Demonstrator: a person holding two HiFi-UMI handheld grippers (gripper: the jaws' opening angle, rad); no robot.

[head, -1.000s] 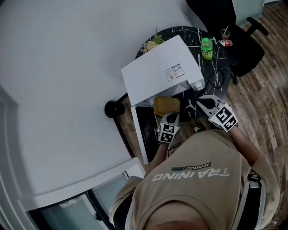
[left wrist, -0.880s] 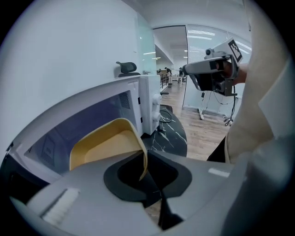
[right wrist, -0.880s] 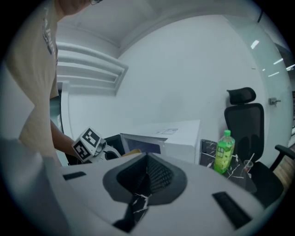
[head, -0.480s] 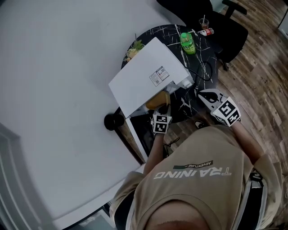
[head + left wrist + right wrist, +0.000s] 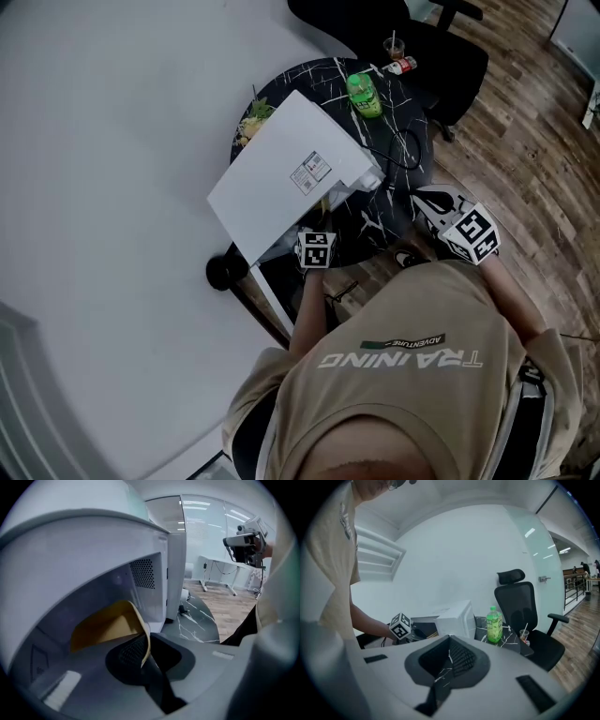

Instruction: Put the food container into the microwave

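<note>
Left gripper [image 5: 140, 653] jaws clamped on the rim of the yellow food container [image 5: 105, 625], container inside the open white microwave [image 5: 281, 173], microwave on the black marbled desk [image 5: 394, 178], right gripper [image 5: 441, 204] at its 4 o'clock, jaws apart, holding nothing, green bottle [image 5: 364, 95] at 1 o'clock.

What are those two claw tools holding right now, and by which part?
The left gripper pinches the yellow container by its rim, inside the microwave. The right gripper holds nothing.
</note>
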